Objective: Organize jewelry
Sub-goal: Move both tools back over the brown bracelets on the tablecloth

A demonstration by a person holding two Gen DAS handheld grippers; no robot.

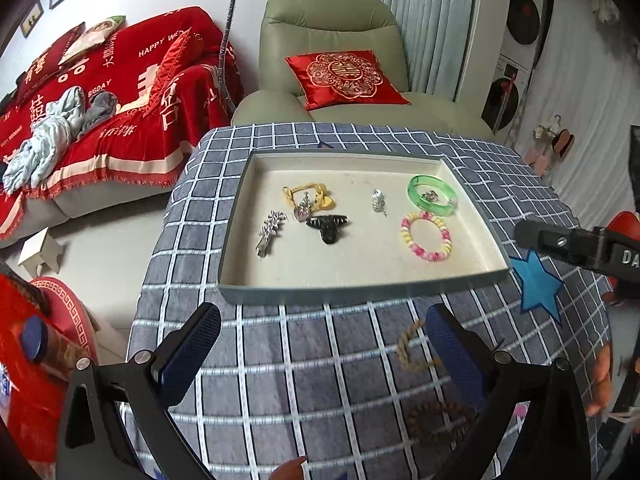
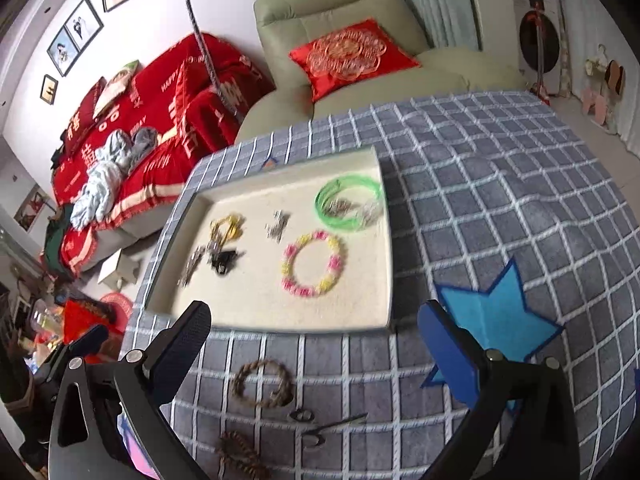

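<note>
A shallow cream tray (image 1: 360, 294) lies on the checked tablecloth. In it are a green bangle (image 1: 432, 195), a pink-and-yellow bead bracelet (image 1: 428, 256), a black claw clip (image 1: 328, 226), a silver leaf clip (image 1: 270, 232) and a yellow cord piece (image 1: 308, 196). My left gripper (image 1: 320, 320) is open and empty, just short of the tray's near rim. A rope bracelet (image 1: 404, 350) lies by its right finger, with a brown bead bracelet (image 1: 420, 416) nearer still. My right gripper (image 2: 314, 316) is open and empty over the tray's (image 2: 280, 328) near edge, above the rope bracelet (image 2: 262, 364).
A small ring (image 2: 302, 415) and a thin hairpin (image 2: 336, 426) lie on the cloth near the brown beads (image 2: 236, 456). A blue star patch (image 2: 492, 312) is right of the tray. A green armchair (image 1: 332, 28) and a red-covered sofa (image 1: 100, 92) stand beyond the table.
</note>
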